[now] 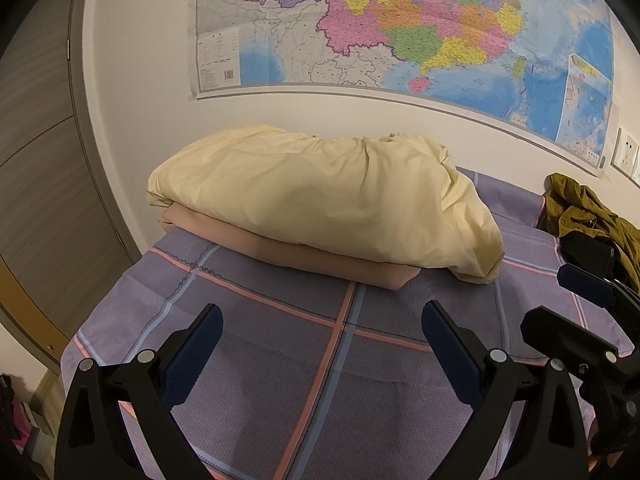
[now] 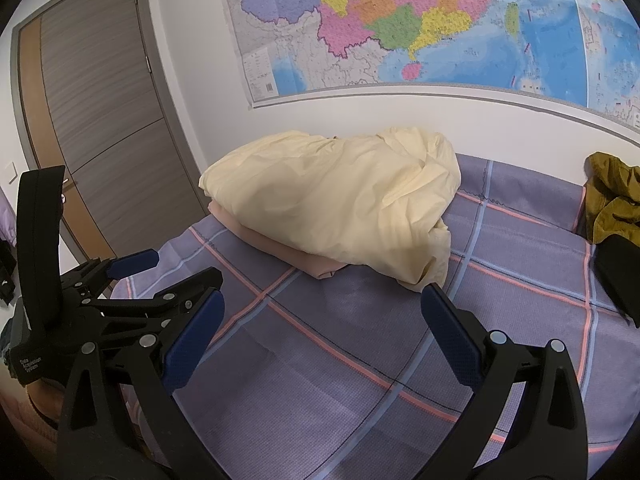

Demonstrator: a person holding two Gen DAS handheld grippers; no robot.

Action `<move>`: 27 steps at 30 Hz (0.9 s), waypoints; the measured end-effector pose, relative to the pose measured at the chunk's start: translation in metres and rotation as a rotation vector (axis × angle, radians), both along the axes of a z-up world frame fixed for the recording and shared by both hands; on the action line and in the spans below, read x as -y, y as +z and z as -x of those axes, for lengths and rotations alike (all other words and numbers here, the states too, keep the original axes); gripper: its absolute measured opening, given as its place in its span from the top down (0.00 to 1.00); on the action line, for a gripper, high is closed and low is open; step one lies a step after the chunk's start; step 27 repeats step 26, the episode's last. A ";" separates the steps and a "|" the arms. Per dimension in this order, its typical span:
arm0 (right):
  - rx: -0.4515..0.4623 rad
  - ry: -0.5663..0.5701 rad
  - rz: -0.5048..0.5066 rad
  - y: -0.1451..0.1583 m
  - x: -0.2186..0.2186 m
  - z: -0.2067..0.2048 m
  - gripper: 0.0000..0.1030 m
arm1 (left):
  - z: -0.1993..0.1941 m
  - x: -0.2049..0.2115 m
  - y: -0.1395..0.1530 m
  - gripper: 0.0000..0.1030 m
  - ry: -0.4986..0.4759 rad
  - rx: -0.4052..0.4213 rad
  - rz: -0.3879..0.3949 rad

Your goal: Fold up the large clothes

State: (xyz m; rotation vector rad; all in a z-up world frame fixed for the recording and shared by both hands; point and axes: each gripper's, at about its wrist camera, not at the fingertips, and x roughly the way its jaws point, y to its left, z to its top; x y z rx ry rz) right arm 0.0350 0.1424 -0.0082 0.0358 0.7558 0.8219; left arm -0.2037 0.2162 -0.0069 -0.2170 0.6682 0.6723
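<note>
An olive-green garment (image 1: 588, 216) lies crumpled at the far right of the bed, by the wall; it also shows at the right edge of the right wrist view (image 2: 612, 200). A black item (image 2: 620, 276) lies just in front of it. My left gripper (image 1: 322, 320) is open and empty, held over the purple checked bedsheet (image 1: 280, 360). My right gripper (image 2: 322, 304) is open and empty over the same sheet (image 2: 360, 340). Each gripper shows in the other's view: the right one (image 1: 576, 304) at the right, the left one (image 2: 160, 276) at the left.
A folded pale-yellow duvet (image 1: 320, 208) lies on a pink folded blanket (image 1: 328, 264) at the back of the bed against the wall; both show in the right wrist view (image 2: 332, 204). A large map (image 1: 400, 28) hangs above. A brown door (image 2: 100, 112) stands left.
</note>
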 end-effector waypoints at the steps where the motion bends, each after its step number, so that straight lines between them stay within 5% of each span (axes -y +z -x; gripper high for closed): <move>1: 0.000 0.000 -0.001 0.000 0.000 0.000 0.06 | 0.000 0.000 0.000 0.07 0.000 0.000 0.001; 21: -0.017 -0.015 -0.006 -0.005 0.006 -0.001 0.06 | -0.004 0.001 -0.005 0.07 -0.011 -0.003 0.009; 27: -0.005 -0.040 -0.017 -0.003 0.022 0.001 0.06 | -0.020 0.012 -0.011 0.07 -0.077 -0.027 0.024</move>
